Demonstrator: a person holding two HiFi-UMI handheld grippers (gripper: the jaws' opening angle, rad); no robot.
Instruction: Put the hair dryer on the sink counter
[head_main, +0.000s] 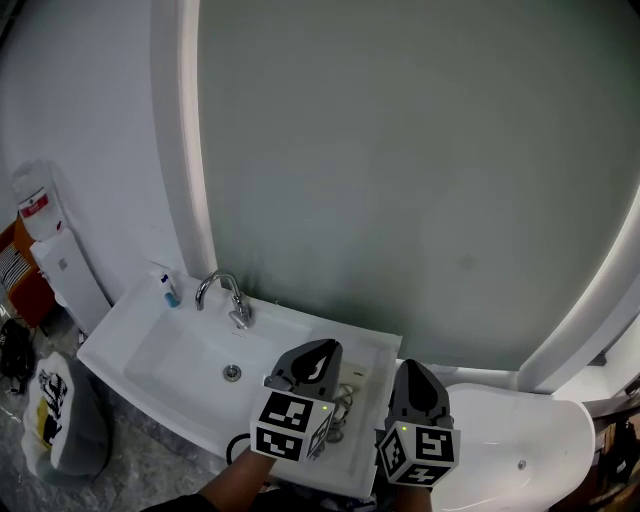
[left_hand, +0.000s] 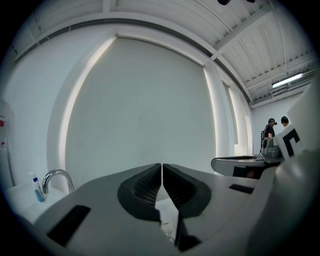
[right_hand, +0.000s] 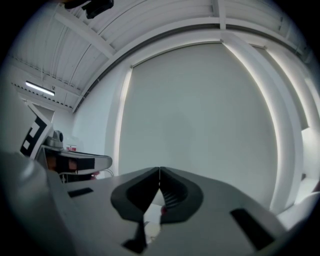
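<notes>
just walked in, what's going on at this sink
A person holds a gripper in each hand above the right end of the white sink counter. The left gripper and right gripper are both shut, with nothing between the jaws. A looped cord lies on the counter below them.

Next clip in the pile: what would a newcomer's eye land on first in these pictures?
A huge arched grey panel with a glowing rim fills the wall above the white sink, where a chrome faucet stands at the back edge. Low in the head view, the left gripper and right gripper hover over the sink's right end, marker cubes toward the camera, jaws together with nothing between them.
</notes>
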